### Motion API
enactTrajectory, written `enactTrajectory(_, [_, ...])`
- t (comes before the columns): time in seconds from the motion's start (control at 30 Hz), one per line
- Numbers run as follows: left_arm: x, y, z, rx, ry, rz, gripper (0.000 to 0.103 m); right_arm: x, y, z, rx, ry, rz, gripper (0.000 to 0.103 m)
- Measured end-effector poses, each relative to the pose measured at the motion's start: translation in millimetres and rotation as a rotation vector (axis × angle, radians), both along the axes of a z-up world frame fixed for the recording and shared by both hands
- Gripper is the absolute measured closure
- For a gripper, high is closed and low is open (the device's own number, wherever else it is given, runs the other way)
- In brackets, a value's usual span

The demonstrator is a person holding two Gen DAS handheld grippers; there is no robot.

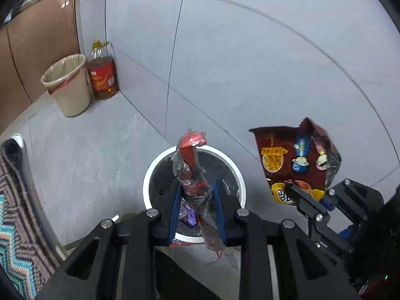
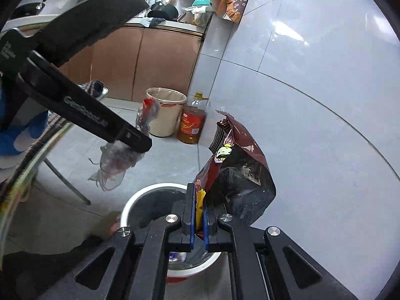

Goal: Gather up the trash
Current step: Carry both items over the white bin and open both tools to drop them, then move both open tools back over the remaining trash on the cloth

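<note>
**Legible markings in the scene**

No text reads clearly. The oil bottle point(image 1: 102, 75) carries a red label with unreadable print. The snack bag point(image 1: 295, 162) shows cartoon figures and yellow lettering, too blurred to read. Raised lettering on the left gripper point(image 2: 130, 137) arm is illegible.

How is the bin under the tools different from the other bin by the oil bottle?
The white-rimmed bin has a black liner; the beige bin has a pale liner. The white-rimmed bin sits directly below the left tool and right tool; the beige bin stands far off beside the oil bottle, against the cabinet. Both are round, open-topped and lined.
</note>
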State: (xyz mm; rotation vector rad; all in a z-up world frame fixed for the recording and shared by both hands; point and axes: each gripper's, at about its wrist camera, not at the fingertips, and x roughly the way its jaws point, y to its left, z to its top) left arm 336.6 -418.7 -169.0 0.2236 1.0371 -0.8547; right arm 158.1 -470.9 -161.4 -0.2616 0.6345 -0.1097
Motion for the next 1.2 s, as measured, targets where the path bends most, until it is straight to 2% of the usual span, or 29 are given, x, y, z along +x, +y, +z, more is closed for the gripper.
enactTrajectory(0.1, [7,-8,-14,0.018,0.024,0.007,0.078,6,0,-9,-0.014,0.008,0.004,0.098])
enactTrajectory(0.27, [14,-17,-29,0.044,0.055,0.011,0.078,18,-11,-26,0.053,0.047,0.008,0.097])
enactTrajectory(0.33, [21,-23,-39,0.052,0.082,0.012,0.074,26,-20,-35,0.098,0.080,0.010,0.088])
enactTrajectory(0.4, [29,-28,-48,0.050,0.118,0.020,0.070,37,-30,-42,0.137,0.097,-0.005,0.068])
enactTrajectory(0.47, [34,-30,-51,0.046,0.130,0.025,0.061,42,-41,-48,0.182,0.119,-0.021,0.067])
enactTrajectory(0.53, [33,-33,-51,0.042,0.129,0.024,0.057,46,-51,-49,0.219,0.129,-0.039,0.067])
enactTrajectory(0.7, [29,-28,-46,0.028,0.129,0.024,0.056,40,-63,-42,0.260,0.131,-0.073,0.066])
enactTrajectory(0.9, [9,-10,-9,0.001,0.043,0.040,0.056,21,-69,-22,0.301,0.112,-0.107,0.064])
enactTrajectory(1.07, [-25,18,37,-0.029,-0.077,0.071,0.056,-8,-65,7,0.341,0.067,-0.123,0.061])
enactTrajectory(1.2, [-61,51,75,-0.089,-0.179,0.098,0.056,-39,-55,39,0.358,0.019,-0.120,0.058])
